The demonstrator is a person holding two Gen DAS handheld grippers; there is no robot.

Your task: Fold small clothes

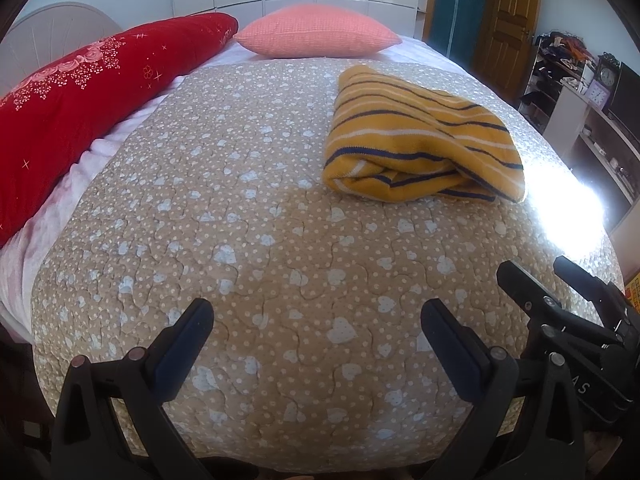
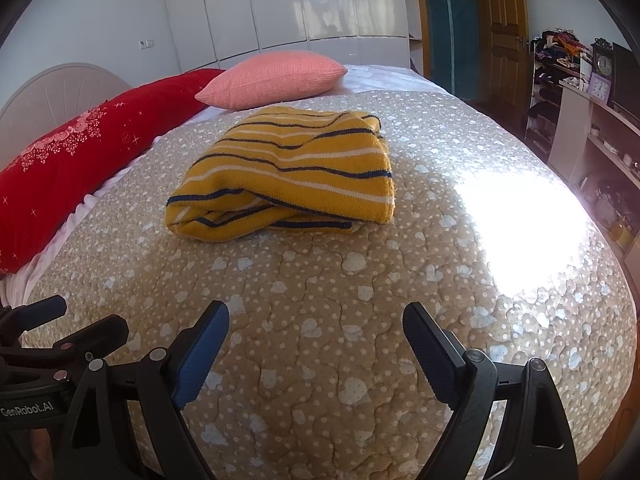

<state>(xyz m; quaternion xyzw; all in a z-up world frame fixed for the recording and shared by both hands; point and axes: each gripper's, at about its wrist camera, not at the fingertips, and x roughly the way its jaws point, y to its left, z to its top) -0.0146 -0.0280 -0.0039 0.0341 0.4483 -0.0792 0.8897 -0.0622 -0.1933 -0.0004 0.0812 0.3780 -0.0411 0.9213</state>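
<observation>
The left gripper (image 1: pixel 317 314) stood with its jaws spread wide over the near part of the beige quilt (image 1: pixel 248 240), nothing between its blue-padded fingers (image 1: pixel 182 346). The right gripper (image 2: pixel 316 318) was likewise wide apart and empty above the same quilt, just beside the left one. The yellow striped garment (image 2: pixel 288 176) lay folded into a thick bundle on the quilt, well ahead of both grippers and apart from them, its rolled fold edge facing the cameras. Beyond it a pink pillow (image 2: pixel 276 76) rested near the far edge of the bed, and a long red pillow (image 1: pixel 88 96) lay along the left side against a white headboard (image 2: pixel 52 92). A bright sun patch (image 2: pixel 516 220) washed out the quilt to the right of the garment, so the cloth's pattern there could hardly be read
</observation>
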